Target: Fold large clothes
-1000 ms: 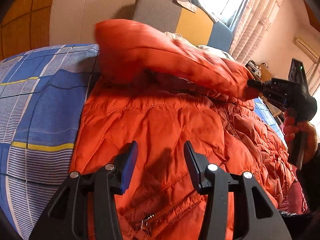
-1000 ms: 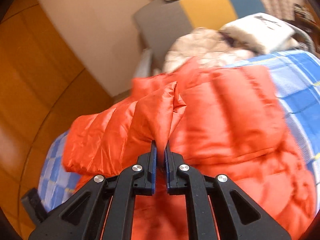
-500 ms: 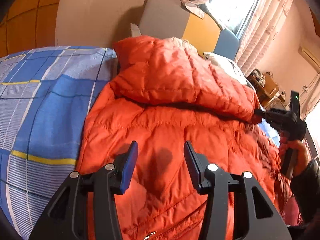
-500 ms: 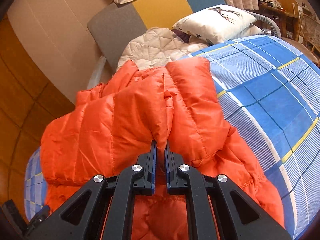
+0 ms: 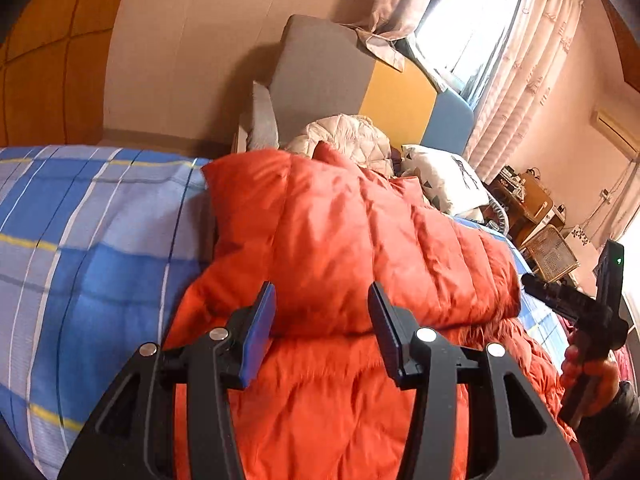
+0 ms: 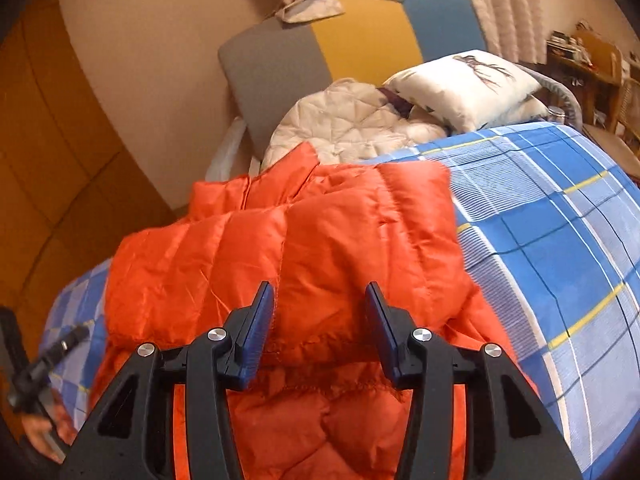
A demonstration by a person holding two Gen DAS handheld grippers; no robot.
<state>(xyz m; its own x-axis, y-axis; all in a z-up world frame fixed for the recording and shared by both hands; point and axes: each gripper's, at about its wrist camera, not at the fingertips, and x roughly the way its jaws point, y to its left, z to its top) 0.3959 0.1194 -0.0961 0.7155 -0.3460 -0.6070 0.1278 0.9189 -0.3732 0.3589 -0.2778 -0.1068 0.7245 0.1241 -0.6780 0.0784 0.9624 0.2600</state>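
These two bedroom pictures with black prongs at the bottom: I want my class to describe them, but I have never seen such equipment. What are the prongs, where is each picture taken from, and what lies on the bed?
The prongs are two-finger grippers that a person holds, one in each hand; there is no robot. Each carries a wide-angle camera looking along its fingers, so each picture shows its own gripper at the bottom. One view looks over the left gripper, the other over the right gripper. In the left view you also see the person's hand holding the other tool. On the blue checked bedspread lies a puffy orange quilted jacket, its upper part folded over its lower part. Neither gripper holds anything: the left stands open, and the right's jaws are opening above the jacket.
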